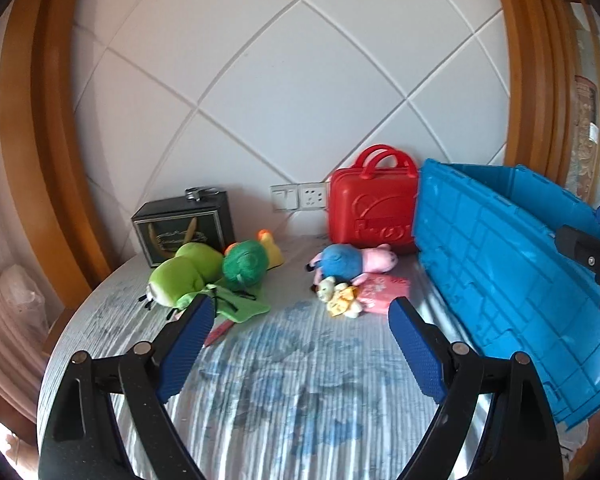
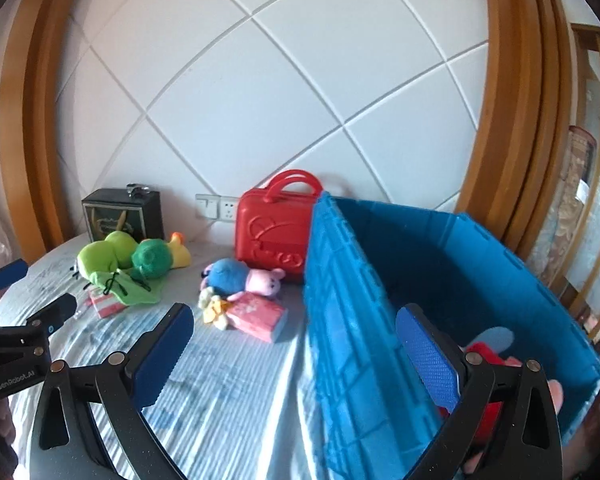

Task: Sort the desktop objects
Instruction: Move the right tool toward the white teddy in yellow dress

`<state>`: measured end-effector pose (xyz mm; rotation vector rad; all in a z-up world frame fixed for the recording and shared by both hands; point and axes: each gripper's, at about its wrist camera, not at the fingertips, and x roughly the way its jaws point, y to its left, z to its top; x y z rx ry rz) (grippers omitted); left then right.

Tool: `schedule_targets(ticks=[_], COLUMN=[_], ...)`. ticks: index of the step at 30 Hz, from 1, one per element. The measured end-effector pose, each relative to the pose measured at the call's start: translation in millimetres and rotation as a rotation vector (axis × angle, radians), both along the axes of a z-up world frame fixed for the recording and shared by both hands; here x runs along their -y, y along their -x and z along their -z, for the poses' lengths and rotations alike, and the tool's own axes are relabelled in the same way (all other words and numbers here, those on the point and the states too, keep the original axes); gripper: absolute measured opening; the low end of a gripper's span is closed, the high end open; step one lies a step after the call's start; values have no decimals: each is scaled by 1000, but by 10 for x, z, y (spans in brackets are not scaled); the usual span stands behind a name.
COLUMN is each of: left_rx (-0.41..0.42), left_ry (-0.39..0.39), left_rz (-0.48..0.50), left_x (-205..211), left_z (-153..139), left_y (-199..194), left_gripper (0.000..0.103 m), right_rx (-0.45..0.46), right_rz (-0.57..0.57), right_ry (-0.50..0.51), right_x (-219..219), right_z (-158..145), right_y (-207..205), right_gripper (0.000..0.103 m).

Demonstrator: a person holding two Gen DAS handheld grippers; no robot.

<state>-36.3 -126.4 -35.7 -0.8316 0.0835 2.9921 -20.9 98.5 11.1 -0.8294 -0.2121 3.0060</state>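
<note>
Soft toys lie on the blue-patterned cloth: a green frog plush (image 1: 184, 270) (image 2: 104, 254), a green snail plush (image 1: 246, 262) (image 2: 154, 256), a blue-and-pink pig plush (image 1: 348, 260) (image 2: 240, 276), a small yellow plush (image 1: 340, 298) (image 2: 214, 308) and a pink tissue pack (image 1: 382, 294) (image 2: 256, 316). A blue crate (image 1: 512, 280) (image 2: 440, 280) stands at the right, with a red-and-pink toy (image 2: 488, 360) inside. My left gripper (image 1: 300, 336) is open and empty, short of the toys. My right gripper (image 2: 296, 344) is open and empty, astride the crate's near wall.
A red plastic case (image 1: 370, 208) (image 2: 274, 232) and a dark box (image 1: 184, 228) (image 2: 122, 212) stand against the white panelled wall. A pink striped packet (image 2: 106, 304) lies partly under the frog. The left gripper shows at the left edge of the right wrist view (image 2: 32, 308).
</note>
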Motion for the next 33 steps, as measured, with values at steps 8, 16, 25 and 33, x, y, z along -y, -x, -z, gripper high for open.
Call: schedule_targets(ticks=[8, 16, 25, 33], left_rx=[77, 178, 324, 403], left_ry=[19, -4, 8, 45], left_rz=[-115, -140, -181, -195], left_x=[889, 1120, 1280, 1357], left_z=[358, 839, 1589, 2157], left_y=[429, 1116, 2071, 2831], left_gripper=[90, 90, 89, 89], right_rx=[123, 244, 385, 463], right_rz=[-43, -40, -83, -144], right_ry=[1, -5, -7, -28], right_x=[433, 547, 735, 968], right_z=[459, 1029, 1852, 2489], right_y=[626, 1441, 2384, 3023], right_gripper=[103, 103, 103, 103])
